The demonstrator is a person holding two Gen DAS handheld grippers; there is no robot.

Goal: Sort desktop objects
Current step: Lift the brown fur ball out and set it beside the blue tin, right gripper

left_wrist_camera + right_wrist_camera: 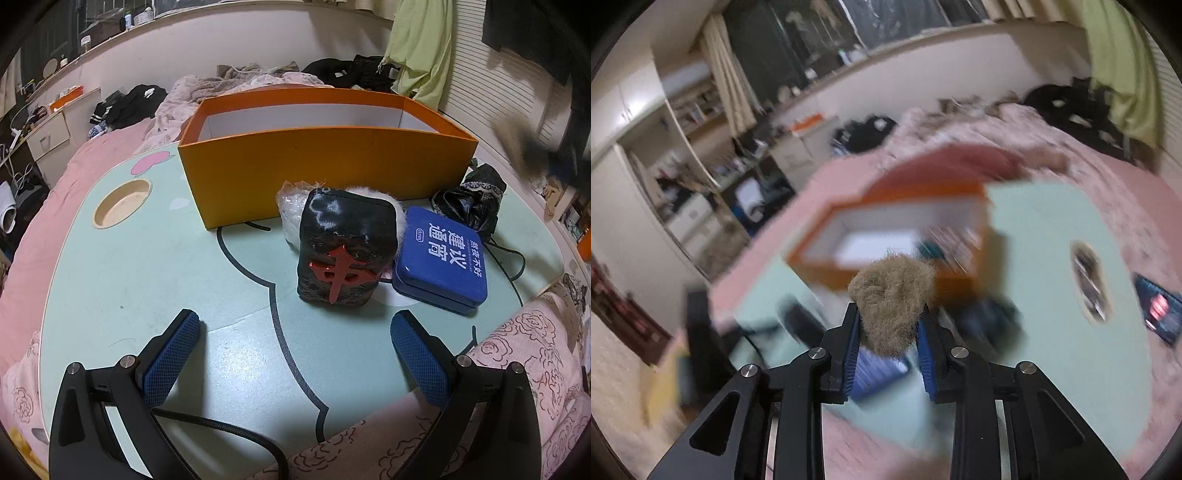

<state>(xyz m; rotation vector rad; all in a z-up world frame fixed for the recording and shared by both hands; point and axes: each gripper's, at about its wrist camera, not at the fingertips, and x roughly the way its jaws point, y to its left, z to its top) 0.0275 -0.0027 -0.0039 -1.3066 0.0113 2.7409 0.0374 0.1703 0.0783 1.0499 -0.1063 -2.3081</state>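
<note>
Right tool [888, 317] is clamped on a tan fuzzy scrunchie [891, 295], up over the orange box [827, 254]. Left tool [295, 354] sits wide apart, holding nothing, above the desk [129, 266] near a black pouch [343, 247].

A pale green lap table [129, 280] with a round cup recess [122, 202] rests on pink bedding [74, 173]. Dark clothes [127, 101] lie heaped behind, a light green garment [424, 48] hangs at the wall, and a ledge [110, 33] carries small bottles
</note>
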